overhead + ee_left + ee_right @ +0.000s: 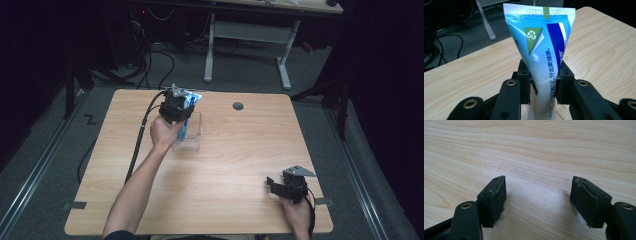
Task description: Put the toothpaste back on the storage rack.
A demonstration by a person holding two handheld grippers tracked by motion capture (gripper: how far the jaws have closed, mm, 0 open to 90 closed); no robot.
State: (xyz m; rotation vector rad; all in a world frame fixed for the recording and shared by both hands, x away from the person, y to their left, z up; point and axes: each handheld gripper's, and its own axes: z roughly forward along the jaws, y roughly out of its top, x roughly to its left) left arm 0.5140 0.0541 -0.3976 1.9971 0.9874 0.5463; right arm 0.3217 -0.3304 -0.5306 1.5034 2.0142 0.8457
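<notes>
My left gripper (184, 114) is shut on a blue and white toothpaste tube (183, 131), and a person's hand holds it over a clear plastic container (194, 142) on the table's far left-centre. The tube's lower end reaches down into the container. In the left gripper view the two pads (525, 83) press on the tube (541, 45) from both sides, with its flat crimped end pointing up. My right gripper (274, 184) rests near the front right corner of the table. It is open (537, 197), with bare wood between its pads.
The wooden table (235, 160) has a round grey cable hole (238, 105) near its far edge. A cable (140, 140) trails from the left gripper across the table's left side. Beyond the table stand white desk legs (284, 65) on grey floor.
</notes>
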